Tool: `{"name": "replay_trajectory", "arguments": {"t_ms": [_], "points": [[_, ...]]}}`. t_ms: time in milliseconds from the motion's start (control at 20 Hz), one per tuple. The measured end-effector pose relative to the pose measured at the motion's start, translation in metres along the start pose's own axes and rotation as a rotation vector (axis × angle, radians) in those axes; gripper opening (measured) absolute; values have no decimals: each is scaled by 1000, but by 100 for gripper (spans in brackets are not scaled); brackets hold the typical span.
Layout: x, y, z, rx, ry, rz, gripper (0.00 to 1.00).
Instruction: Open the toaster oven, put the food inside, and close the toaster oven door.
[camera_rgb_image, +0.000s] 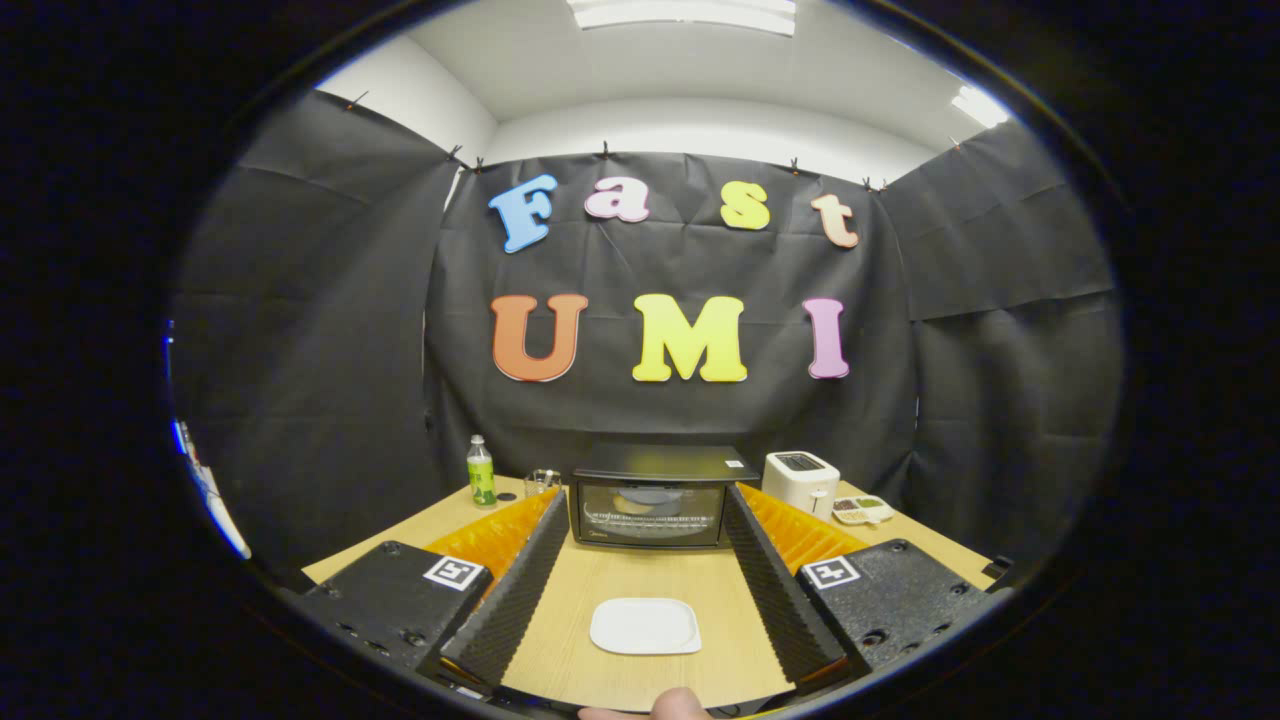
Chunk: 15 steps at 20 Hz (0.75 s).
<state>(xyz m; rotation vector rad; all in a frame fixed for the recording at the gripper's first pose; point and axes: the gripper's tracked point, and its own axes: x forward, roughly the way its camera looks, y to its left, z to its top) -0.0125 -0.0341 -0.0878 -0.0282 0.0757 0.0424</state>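
Here, going L to R off the gripper (647, 500): well past the left finger (505, 590), on the far side of the wooden table (640, 580), stands a green-labelled bottle (481, 470), upright, w/ a small dark cap-like bit on the table just beside its base and a clear glass (541, 482) next to that, just beyond the left fingertip. The fingers are spread wide apart w/ nothing held; both pads face bare tabletop. Btwn them, close in, lies a white rectangular plate (645, 626), flat on the table, touching neither finger, looks empty. Straight ahead, beyond the plate and framed btwn the two fingertips, sits the toaster oven (655, 497), black, door shut, glass front facing the gripper; something round and pale shows dimly thru the glass, can't tell what. The oven's front corners sit right at the fingertips in this view, contact can't be judged. Past the right finger (790, 590) and just beside the oven stands a white toaster (801, 481), and further R of that a small dish w/ food (862, 510), low on the table, contents too small to ID. At the near table edge, behind the plate, part of a person's finger (672, 705) shows.
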Motion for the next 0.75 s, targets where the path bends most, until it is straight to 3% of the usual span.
{"name": "replay_trajectory", "arguments": {"t_ms": [400,750], "points": [[1,9,6,-33,-22,-9,100],[7,16,6,48,-41,11,100]]}}
